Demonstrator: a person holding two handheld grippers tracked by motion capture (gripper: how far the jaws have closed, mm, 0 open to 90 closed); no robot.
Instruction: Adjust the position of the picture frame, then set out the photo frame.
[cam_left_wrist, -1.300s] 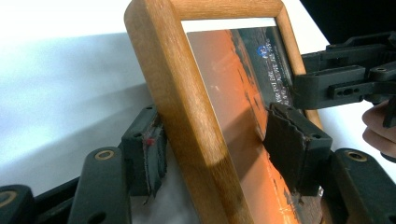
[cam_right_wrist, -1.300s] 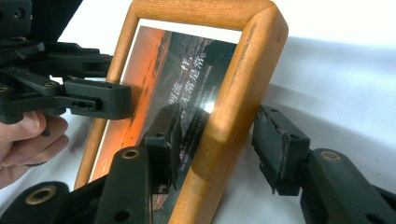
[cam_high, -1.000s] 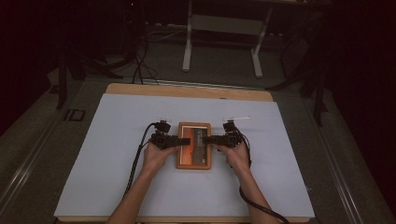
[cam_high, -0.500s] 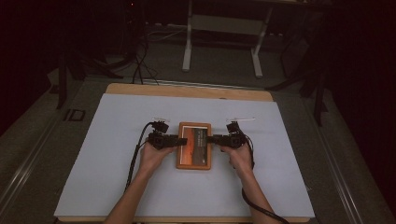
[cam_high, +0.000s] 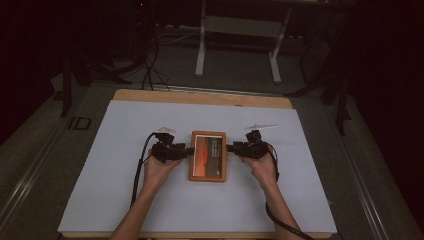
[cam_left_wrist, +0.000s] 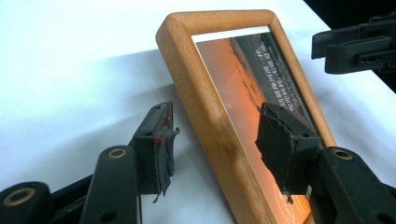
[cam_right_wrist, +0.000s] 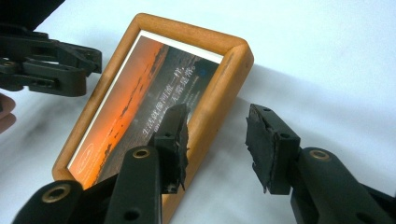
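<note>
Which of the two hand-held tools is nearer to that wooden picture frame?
Neither clearly: the left tool straddles the picture frame's left rail, and the right tool straddles its right rail. Both have been closing, with gaps beside their pads.

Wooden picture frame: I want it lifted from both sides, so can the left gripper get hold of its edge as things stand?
Probably yes. The left gripper already straddles the wooden picture frame, its jaws just closing but not yet pressing, with nothing between.
</note>
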